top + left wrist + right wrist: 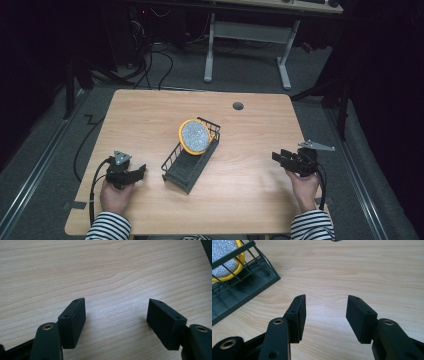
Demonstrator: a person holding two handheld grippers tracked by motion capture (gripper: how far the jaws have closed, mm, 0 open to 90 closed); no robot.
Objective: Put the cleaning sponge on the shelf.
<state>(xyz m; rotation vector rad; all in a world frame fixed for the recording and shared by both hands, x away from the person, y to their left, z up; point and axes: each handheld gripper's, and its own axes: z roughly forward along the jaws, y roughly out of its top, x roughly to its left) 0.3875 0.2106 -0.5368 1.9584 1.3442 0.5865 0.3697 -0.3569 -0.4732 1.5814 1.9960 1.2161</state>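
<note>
Table [250,150] brightly lit, dark surroundings, soft shadows, close views slightly soft

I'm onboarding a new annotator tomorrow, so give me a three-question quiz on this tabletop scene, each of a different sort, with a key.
1. True or false: the yellow-rimmed disc lies flat on the table beside the rack.
2. Multiple choice: the left gripper is A) shut on the disc, B) open over bare wood, C) inside the rack.
3. Short answer: on which side of the rack does the right gripper sit, seen from the person's side?

Key
1. False: it stands on edge in the rack, leaning at its far end.
2. B
3. The person's right, apart from the rack, jaws open and empty.
</note>
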